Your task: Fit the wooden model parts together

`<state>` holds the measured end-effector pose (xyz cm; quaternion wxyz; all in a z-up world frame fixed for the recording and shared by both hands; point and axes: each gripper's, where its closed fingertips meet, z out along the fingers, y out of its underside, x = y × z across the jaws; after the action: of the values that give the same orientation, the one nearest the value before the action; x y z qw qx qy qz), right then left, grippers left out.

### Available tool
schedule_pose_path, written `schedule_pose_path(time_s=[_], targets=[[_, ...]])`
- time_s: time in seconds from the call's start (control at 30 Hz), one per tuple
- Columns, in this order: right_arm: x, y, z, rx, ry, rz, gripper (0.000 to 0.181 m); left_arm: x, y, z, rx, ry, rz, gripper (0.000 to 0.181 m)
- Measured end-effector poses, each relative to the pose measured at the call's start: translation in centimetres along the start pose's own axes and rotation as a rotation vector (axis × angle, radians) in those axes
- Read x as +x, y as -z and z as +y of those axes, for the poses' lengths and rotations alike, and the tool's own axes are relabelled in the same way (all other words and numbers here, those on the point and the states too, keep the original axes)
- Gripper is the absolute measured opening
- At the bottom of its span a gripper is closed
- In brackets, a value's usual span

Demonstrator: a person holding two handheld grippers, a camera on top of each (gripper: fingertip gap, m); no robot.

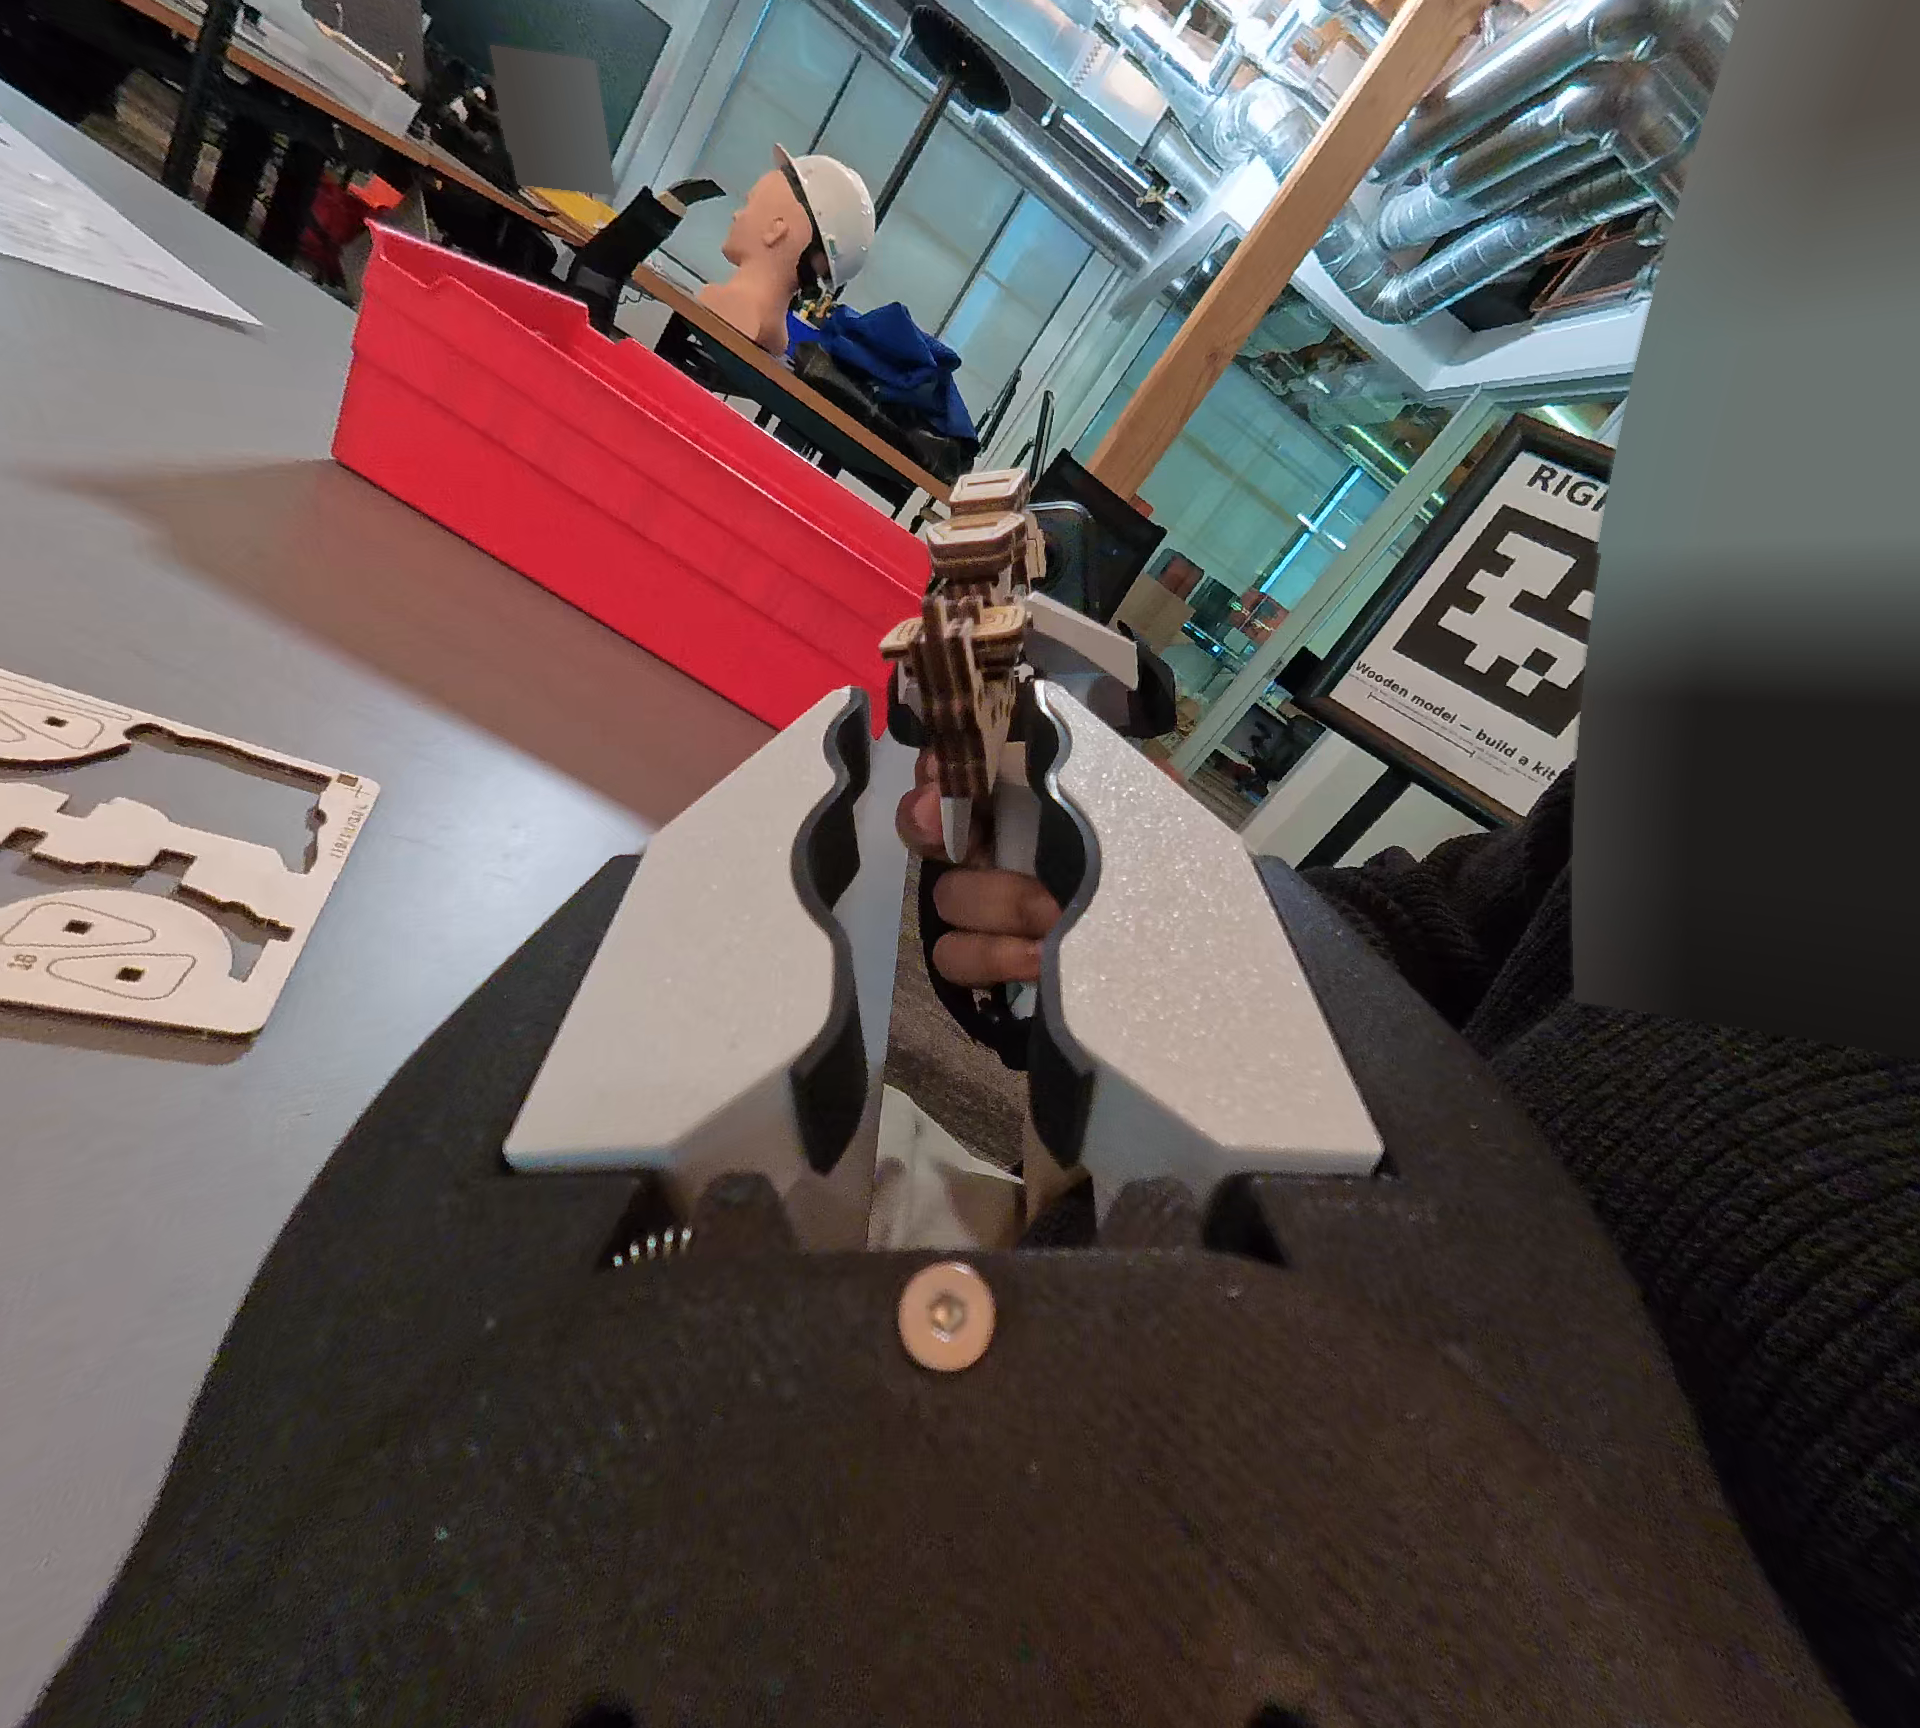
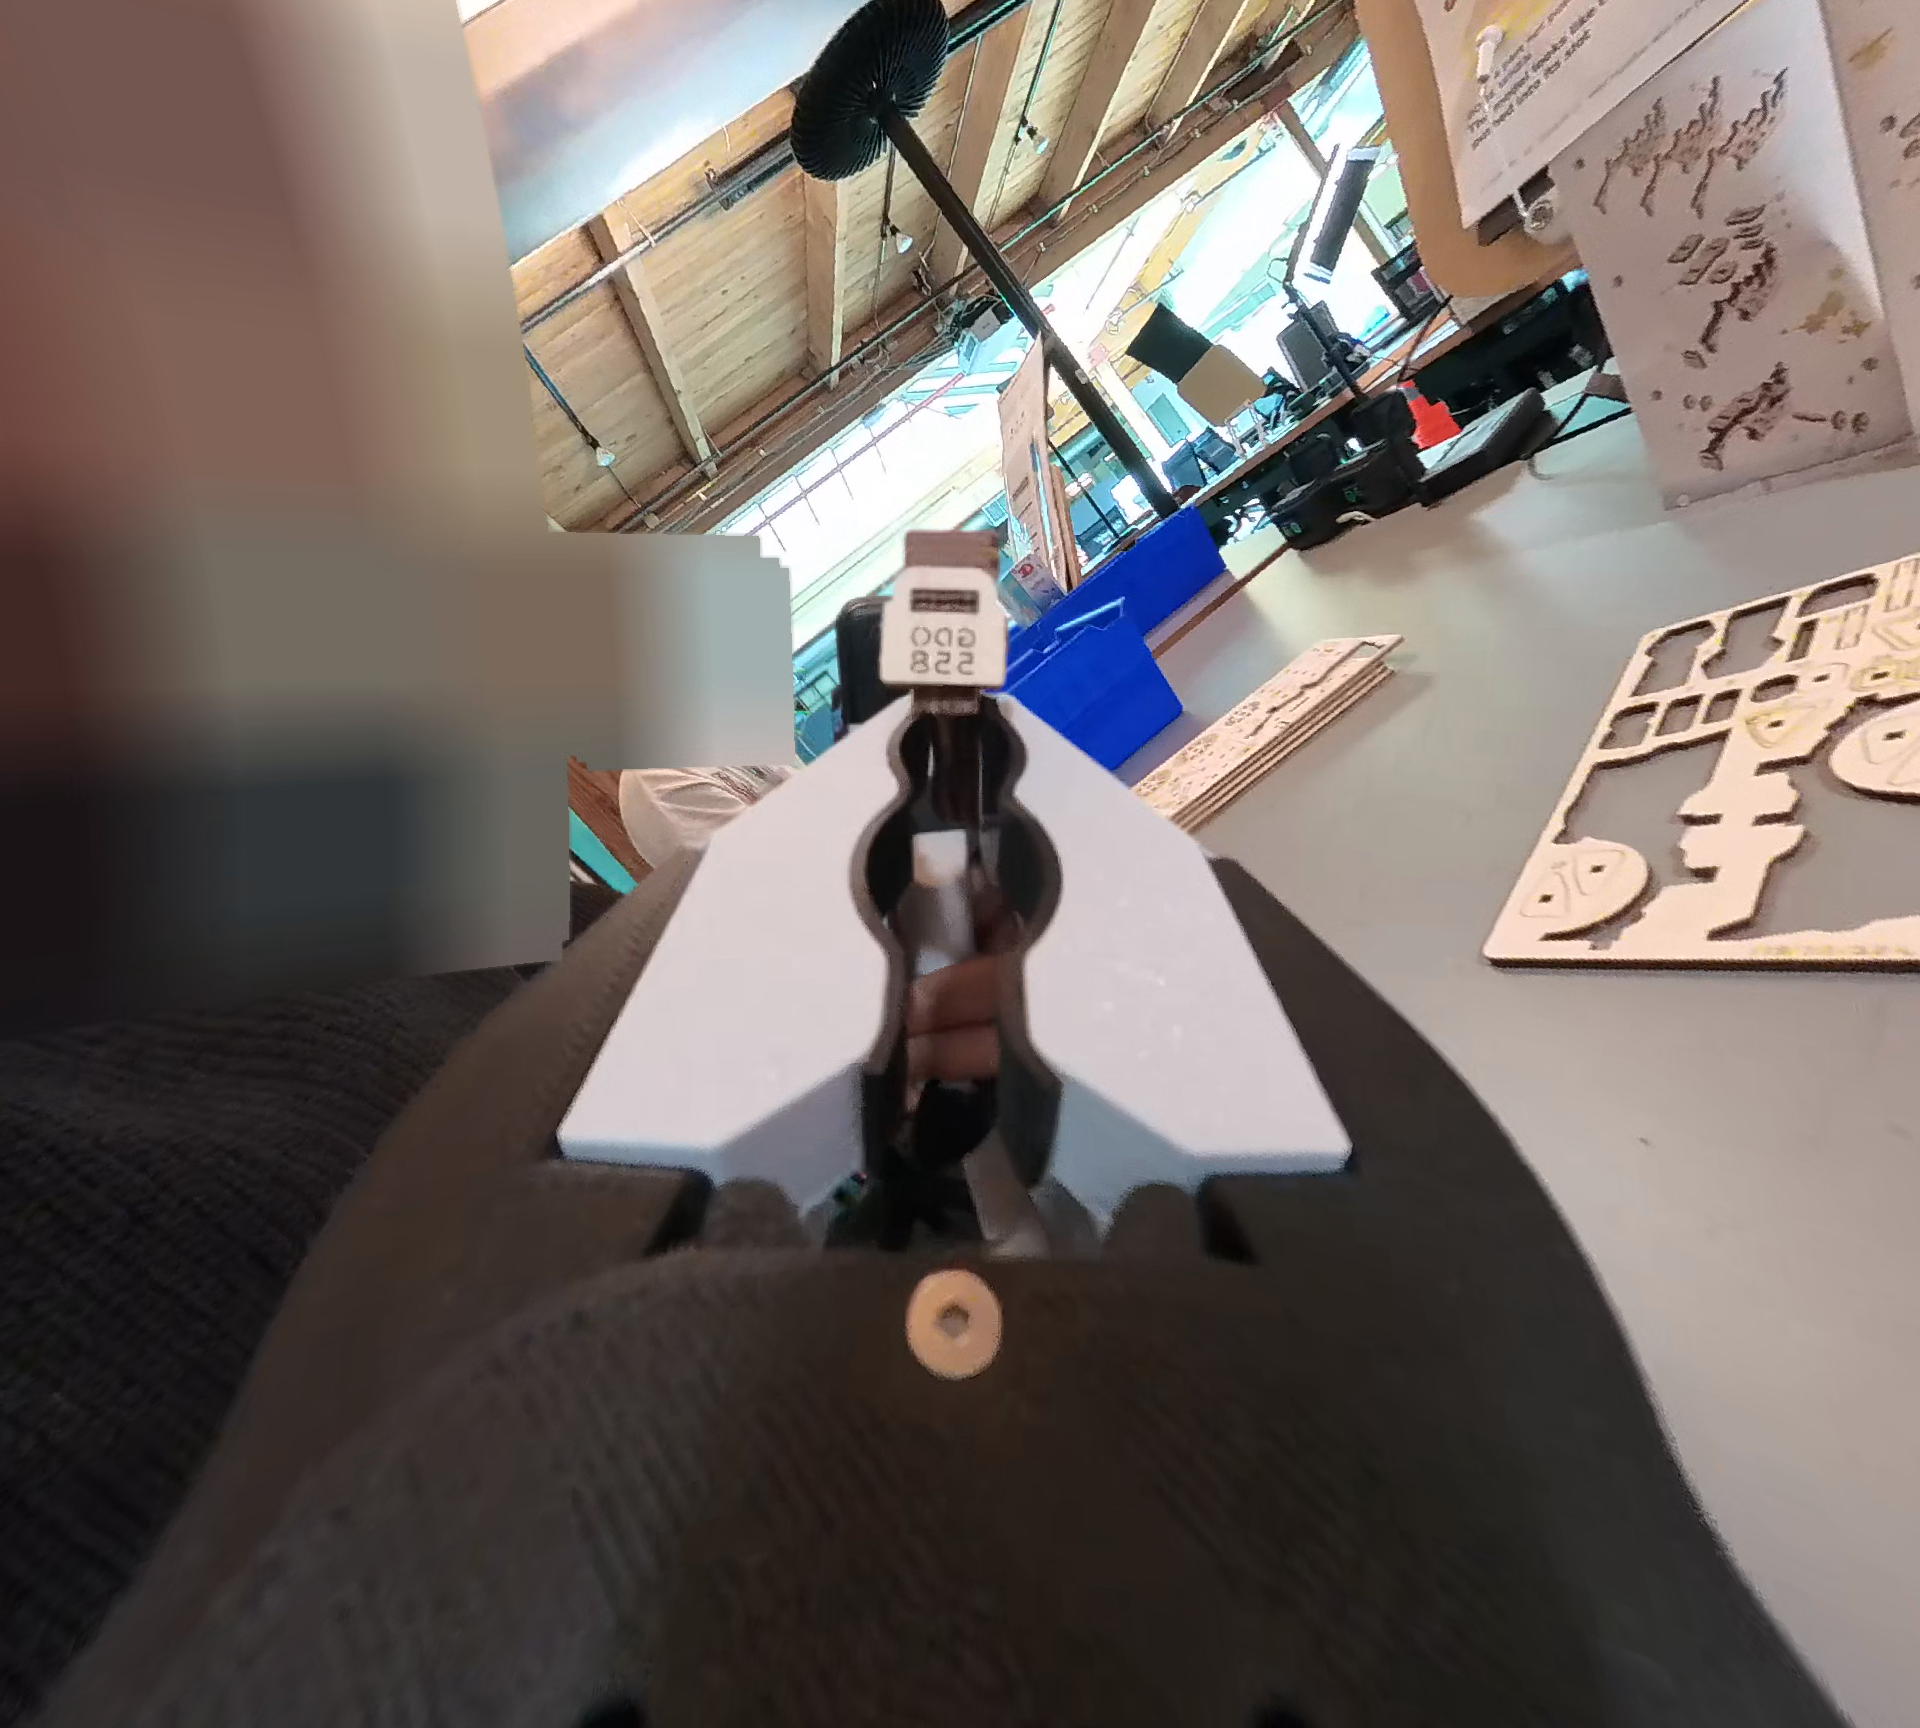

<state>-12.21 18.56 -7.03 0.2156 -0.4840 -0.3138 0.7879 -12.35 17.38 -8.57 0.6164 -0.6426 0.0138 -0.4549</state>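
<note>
A small layered wooden model [image 1: 961, 639] is held up in the air over the table edge. My left gripper [image 1: 951, 714] is shut on its lower part, and the stacked upper blocks stick out past the fingertips. My right gripper [image 2: 948, 728] is shut on the same model from the opposite side. In the right wrist view only a pale end plate of the model [image 2: 943, 639] shows above the tips. The two grippers face each other. One of the right gripper's fingers [image 1: 1081, 639] and the hand holding that gripper show behind the model.
A red bin [image 1: 623, 473] stands on the grey table [image 1: 312, 618]. A punched-out wooden parts sheet [image 1: 156, 899] lies on the table and also shows in the right wrist view [image 2: 1714, 795]. A stack of sheets [image 2: 1278, 733], blue bins [image 2: 1101, 681] and instruction pages [image 2: 1745, 244] lie beyond. A dark sleeve [image 1: 1662, 1159] is at the right.
</note>
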Motion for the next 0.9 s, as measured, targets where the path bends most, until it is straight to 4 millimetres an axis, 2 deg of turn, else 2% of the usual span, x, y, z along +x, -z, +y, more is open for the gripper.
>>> schedule_pose_path(time_s=[0.03, 0.33, 0.5, 0.9], targets=[[0.06, 0.01, 0.06, -0.009, 0.015, 0.008, 0.008, 0.0, 0.09, -0.12, 0.002, -0.003, -0.001, 0.028], [0.1, -0.33, 0.72, -0.075, 0.143, 0.063, 0.008, -0.16, 0.51, -0.41, 0.009, 0.007, -0.006, 0.019], [-0.22, -0.5, 0.85, -0.07, 0.131, 0.041, 0.017, -0.22, 0.45, -0.09, -0.006, 0.014, -0.006, 0.018], [-0.59, -0.56, 0.93, -0.074, 0.126, 0.023, 0.013, 0.26, 0.35, -0.04, -0.007, 0.004, 0.007, 0.018]])
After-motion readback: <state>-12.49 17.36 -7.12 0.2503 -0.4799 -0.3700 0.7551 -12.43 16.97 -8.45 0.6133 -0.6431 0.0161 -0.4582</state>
